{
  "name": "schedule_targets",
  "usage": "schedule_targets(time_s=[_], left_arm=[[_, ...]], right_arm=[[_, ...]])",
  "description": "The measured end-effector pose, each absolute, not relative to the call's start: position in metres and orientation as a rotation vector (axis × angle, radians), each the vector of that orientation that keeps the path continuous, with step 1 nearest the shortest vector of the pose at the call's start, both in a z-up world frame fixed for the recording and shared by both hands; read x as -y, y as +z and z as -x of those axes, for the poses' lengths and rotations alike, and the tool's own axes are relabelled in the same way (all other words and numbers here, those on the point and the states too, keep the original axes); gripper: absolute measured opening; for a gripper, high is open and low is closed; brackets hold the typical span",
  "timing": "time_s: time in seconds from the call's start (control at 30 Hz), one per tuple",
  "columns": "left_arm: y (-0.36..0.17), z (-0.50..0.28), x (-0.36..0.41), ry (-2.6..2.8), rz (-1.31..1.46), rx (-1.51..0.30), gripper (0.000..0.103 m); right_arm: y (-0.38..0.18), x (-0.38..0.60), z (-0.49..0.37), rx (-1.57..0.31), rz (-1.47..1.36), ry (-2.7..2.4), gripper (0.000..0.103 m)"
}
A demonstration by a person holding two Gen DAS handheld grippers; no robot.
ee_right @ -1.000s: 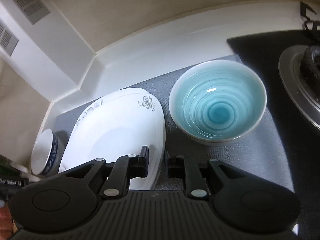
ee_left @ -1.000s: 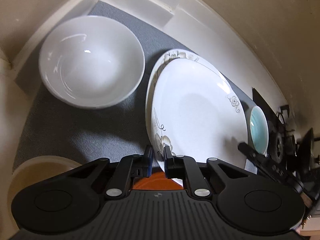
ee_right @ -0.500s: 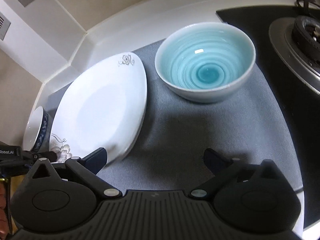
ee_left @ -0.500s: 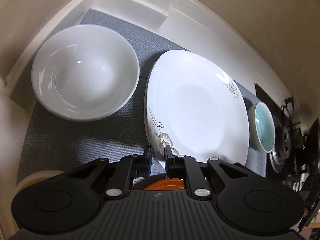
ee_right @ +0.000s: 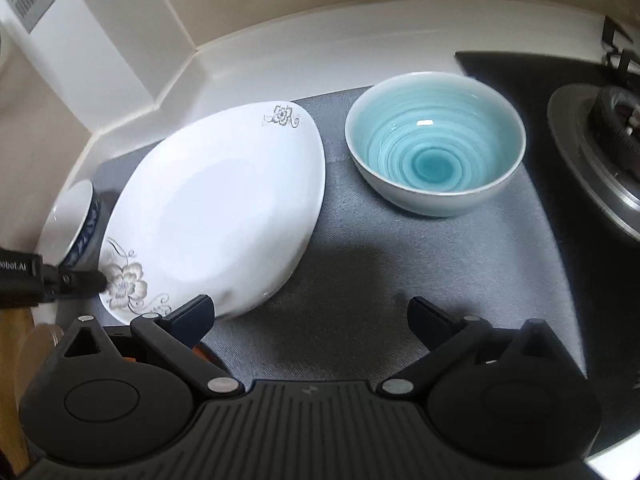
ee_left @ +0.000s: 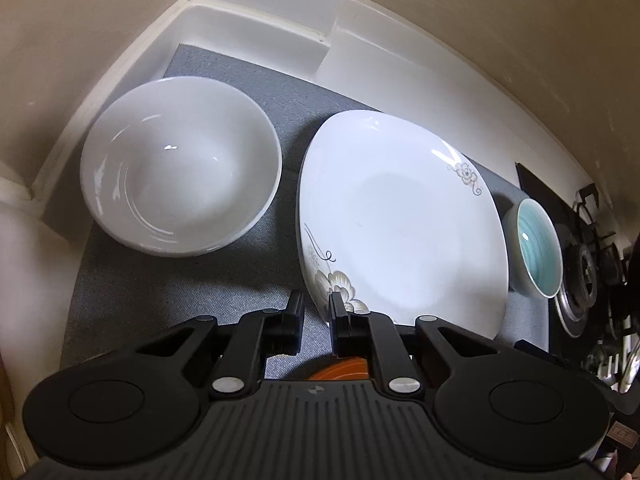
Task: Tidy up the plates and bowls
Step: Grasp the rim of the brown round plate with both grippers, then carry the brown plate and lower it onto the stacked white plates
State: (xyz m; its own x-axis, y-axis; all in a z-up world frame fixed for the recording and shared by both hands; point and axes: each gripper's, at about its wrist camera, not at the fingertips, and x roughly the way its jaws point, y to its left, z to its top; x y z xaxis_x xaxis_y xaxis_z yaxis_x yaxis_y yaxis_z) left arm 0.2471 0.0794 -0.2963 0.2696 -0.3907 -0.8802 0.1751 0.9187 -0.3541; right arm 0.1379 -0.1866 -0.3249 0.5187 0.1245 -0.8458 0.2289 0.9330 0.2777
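A white floral plate (ee_left: 404,220) lies on the grey mat (ee_left: 168,296), stacked on another plate hidden beneath it. My left gripper (ee_left: 316,312) is shut on the plate's near left edge. A large white bowl (ee_left: 180,176) sits to its left, a teal bowl (ee_left: 538,254) to its right. In the right wrist view the plate (ee_right: 216,208) is at left and the teal bowl (ee_right: 434,158) is ahead. My right gripper (ee_right: 310,320) is open and empty above the mat (ee_right: 360,288), its left finger beside the plate's rim.
A gas stove burner (ee_right: 604,136) stands on black glass at the right. A blue-patterned white bowl (ee_right: 76,224) is at far left in the right wrist view. White counter backsplash (ee_left: 256,24) bounds the rear. An orange object (ee_left: 340,368) shows under the left gripper.
My right gripper has opened, let go of the plate and drawn back. The top plate has settled onto the plate below. My left gripper stays shut on its edge.
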Motion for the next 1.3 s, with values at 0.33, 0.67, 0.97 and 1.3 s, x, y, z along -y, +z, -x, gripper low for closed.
schedule_targets(time_s=[0.33, 0.67, 0.97, 1.3], left_arm=[[-0.305, -0.260, -0.081, -0.377, 0.248, -1.245, 0.013], [-0.276, -0.207, -0.092, -0.434, 0.151, -1.214, 0.014], [-0.286, -0.189, -0.076, -0.482, 0.036, -1.283, 0.021], [-0.302, -0.164, -0.041, -0.570, -0.122, -1.329, 0.050]], right_arm=[[-0.319, 0.192, -0.158, -0.987, -0.417, 0.022, 0.022], [-0.310, 0.170, -0.112, -1.076, -0.368, 0.128, 0.059], [-0.335, 0.134, -0.084, -1.165, -0.190, 0.138, 0.009], [-0.333, 0.190, -0.038, -1.145, -0.343, 0.023, 0.025]])
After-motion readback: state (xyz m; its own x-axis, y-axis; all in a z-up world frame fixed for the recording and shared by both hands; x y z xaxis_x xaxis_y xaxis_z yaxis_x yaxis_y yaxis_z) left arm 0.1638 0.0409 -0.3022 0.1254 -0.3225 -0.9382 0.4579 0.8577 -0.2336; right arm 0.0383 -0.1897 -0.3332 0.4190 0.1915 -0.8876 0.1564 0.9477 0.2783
